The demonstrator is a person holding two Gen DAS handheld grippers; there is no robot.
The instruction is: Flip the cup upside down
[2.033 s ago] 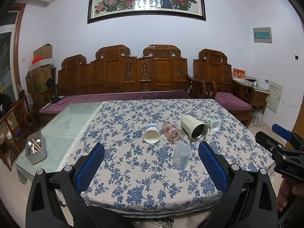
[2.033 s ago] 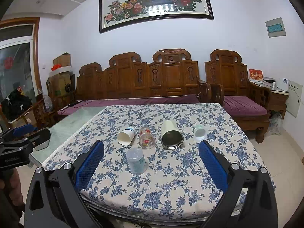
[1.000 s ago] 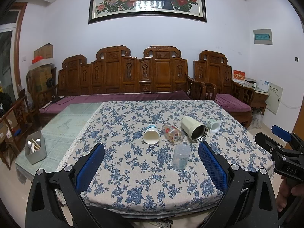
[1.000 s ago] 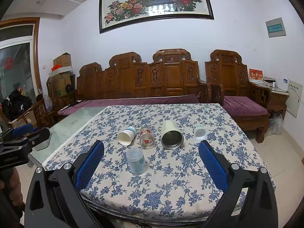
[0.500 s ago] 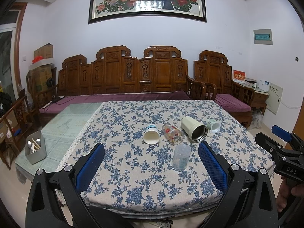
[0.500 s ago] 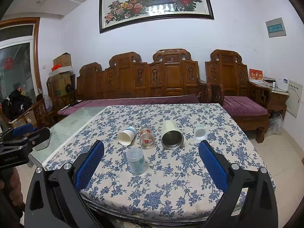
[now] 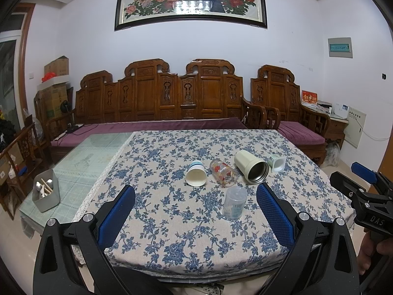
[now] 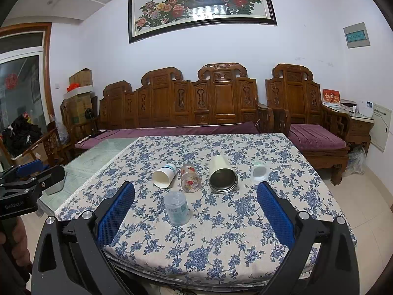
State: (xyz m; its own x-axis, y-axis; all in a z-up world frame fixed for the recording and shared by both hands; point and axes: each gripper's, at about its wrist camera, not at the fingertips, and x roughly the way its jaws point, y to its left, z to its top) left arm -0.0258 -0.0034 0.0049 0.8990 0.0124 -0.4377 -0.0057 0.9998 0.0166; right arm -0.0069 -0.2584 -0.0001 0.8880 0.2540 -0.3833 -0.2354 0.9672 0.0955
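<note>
Ahead, clear cup upright between open left tongs, untouched.

Even, soft indoor light in both wrist views; white walls bright, faintly blue. Strip of glare on glass of framed painting, a ceiling lamp's reflection. Faint shadows under cups on surface. Heavy fisheye bend, black vignette at corners. Focus sharp; sofa carvings crisp.

table | floral cloth (glass bare at left) | five cups
</note>
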